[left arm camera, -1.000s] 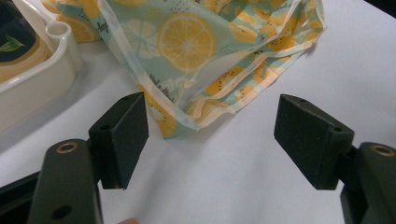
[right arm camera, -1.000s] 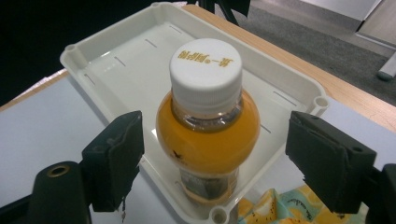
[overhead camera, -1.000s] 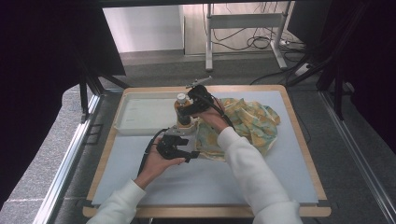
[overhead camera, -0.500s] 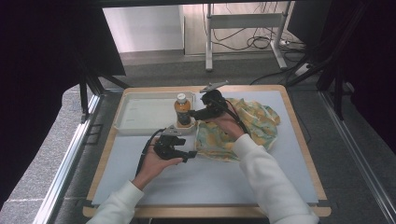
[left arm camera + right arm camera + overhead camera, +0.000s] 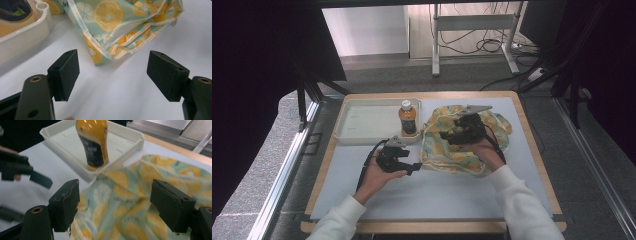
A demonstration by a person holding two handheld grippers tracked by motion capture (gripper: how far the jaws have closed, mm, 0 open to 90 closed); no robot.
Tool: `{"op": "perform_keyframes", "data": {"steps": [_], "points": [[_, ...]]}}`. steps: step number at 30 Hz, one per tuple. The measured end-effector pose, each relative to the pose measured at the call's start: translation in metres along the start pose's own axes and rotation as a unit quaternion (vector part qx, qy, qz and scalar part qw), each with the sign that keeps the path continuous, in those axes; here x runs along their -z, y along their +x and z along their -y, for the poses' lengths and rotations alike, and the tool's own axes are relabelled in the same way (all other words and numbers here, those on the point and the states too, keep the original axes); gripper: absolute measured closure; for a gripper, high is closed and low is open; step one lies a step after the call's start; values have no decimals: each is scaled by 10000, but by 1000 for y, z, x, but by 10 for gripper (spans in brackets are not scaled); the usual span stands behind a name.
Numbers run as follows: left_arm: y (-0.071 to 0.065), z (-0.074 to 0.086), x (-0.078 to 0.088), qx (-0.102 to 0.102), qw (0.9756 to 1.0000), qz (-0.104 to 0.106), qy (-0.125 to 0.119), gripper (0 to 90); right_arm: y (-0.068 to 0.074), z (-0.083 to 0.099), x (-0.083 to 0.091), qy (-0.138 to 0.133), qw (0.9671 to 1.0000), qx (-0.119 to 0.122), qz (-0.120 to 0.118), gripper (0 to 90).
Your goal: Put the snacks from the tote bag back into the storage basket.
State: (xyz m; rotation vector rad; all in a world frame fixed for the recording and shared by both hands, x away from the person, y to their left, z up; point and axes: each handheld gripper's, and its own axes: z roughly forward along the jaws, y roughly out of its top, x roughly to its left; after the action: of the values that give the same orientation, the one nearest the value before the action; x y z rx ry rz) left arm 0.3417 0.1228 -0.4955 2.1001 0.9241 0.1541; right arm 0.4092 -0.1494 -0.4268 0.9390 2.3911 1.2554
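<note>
Right hand-held gripper over lemon-print bag, bottle in white tray

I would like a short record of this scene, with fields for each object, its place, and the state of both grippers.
bag: soft fruit-print cloth bag, crumpled on the white tabletop
bottle: orange drink bottle with white cap, upright in the tray's right end
tray: shallow white plastic tray, left of the bag, touching its edge
left gripper: left gripper, open, holds nothing, on the tabletop facing the bag's near corner
right gripper: right gripper, open, holds nothing, above the bag
</note>
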Motion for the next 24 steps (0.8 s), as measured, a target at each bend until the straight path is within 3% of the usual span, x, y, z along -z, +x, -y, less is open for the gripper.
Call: {"op": "perform_keyframes", "data": {"steps": [6,15,24], "points": [[0,1,-1,21,10000,-6,18,260,-8,37,28,-1,9999,-93,76,239],[0,0,-1,-2,10000,-10,29,259,-20,85,53,179,9990,-350,219,238],[-1,0,-2,-21,10000,-8,37,259,-20,109,65,278,9984,-428,257,239]]}}
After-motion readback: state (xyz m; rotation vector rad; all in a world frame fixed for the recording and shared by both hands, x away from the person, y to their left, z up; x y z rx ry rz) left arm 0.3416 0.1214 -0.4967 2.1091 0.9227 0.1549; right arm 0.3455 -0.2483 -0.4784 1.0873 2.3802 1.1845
